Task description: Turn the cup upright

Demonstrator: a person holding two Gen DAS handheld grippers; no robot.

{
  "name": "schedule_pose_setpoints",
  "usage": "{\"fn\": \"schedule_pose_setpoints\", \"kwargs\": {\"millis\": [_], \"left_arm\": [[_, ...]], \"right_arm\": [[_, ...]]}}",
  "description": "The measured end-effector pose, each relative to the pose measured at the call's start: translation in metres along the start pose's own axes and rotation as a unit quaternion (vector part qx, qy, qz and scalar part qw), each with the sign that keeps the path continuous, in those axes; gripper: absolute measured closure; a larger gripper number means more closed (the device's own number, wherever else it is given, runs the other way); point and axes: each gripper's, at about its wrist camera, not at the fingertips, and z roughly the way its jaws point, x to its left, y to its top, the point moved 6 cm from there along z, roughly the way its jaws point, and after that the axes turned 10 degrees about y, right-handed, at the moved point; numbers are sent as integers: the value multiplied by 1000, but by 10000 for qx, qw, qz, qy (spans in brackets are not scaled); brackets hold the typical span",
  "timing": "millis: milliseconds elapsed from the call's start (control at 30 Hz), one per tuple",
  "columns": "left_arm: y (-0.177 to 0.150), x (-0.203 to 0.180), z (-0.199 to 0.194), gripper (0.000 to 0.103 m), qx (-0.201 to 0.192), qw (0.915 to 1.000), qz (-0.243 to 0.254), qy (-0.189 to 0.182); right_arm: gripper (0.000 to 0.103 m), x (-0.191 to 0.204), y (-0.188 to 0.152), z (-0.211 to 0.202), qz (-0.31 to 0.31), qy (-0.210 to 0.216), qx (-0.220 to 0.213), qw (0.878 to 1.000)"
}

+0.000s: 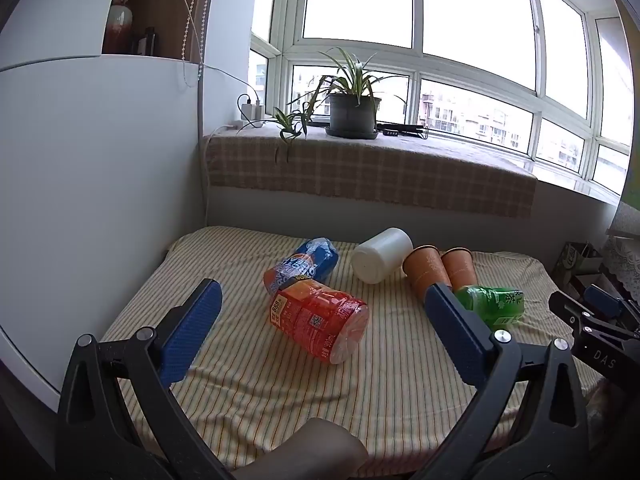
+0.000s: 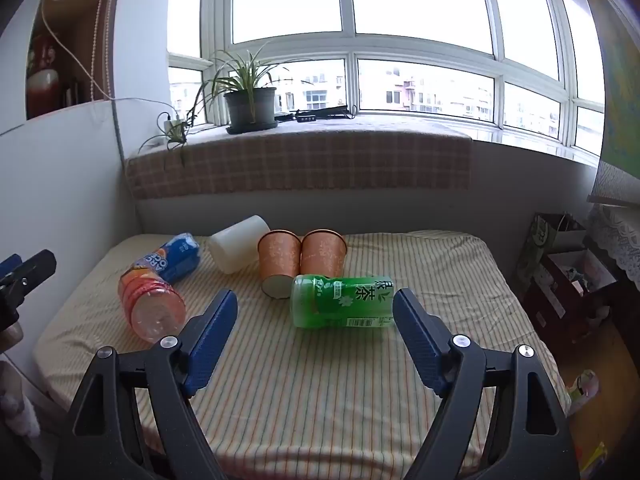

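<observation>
A white cup (image 1: 382, 255) lies on its side at the back of the striped table (image 1: 248, 392); it also shows in the right wrist view (image 2: 239, 249). Two orange paper cups (image 1: 427, 270) (image 1: 461, 267) lie beside it, also seen from the right (image 2: 279, 258) (image 2: 323, 255). My left gripper (image 1: 324, 324) is open and empty, above the near table, behind an orange bottle (image 1: 320, 320). My right gripper (image 2: 316, 330) is open and empty, just short of a green tea bottle (image 2: 343, 301).
A blue-labelled bottle (image 1: 304, 266) lies behind the orange bottle. A white wall panel (image 1: 100, 184) bounds the left. A windowsill with a potted plant (image 1: 352, 108) runs behind. Boxes and bags (image 2: 560, 272) stand on the floor to the right.
</observation>
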Motion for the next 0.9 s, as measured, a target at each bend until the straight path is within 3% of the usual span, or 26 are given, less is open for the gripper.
{"fn": "schedule_pose_setpoints", "kwargs": {"millis": [900], "left_arm": [[-1, 4, -1, 0, -20, 10000, 6, -38]], "right_arm": [[23, 5, 6, 1, 51, -23, -114, 9999]]}}
